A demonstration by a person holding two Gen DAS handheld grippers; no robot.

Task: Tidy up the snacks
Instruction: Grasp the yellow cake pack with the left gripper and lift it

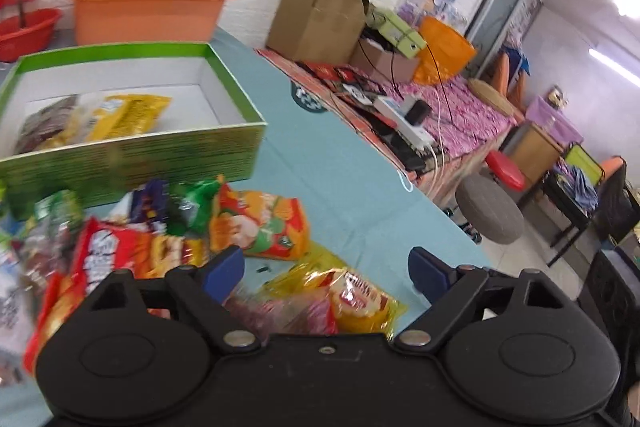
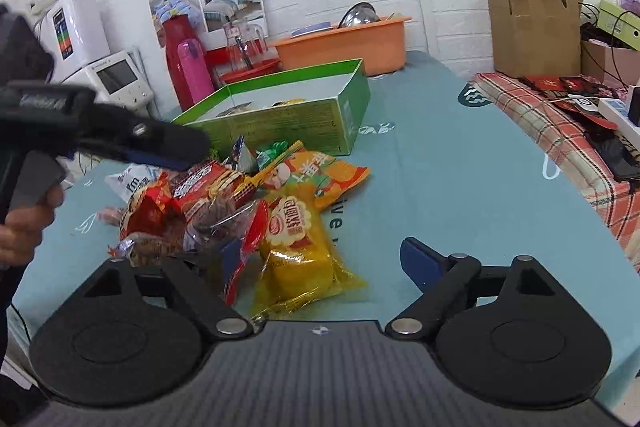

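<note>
Right gripper [image 2: 322, 259] nearest the yellow packet [image 2: 298, 251]

Its jaws are spread apart and empty; the packet runs lengthwise between them, lower centre; green box [image 2: 280, 125] beyond.

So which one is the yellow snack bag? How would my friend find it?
Start at the big green cardboard box on the light blue tablecloth, then come down to the heap of snack packets in front of it. The see-through yellow packet lies at the near edge, nearest the right gripper. Only it has a round red-and-white label.
</note>
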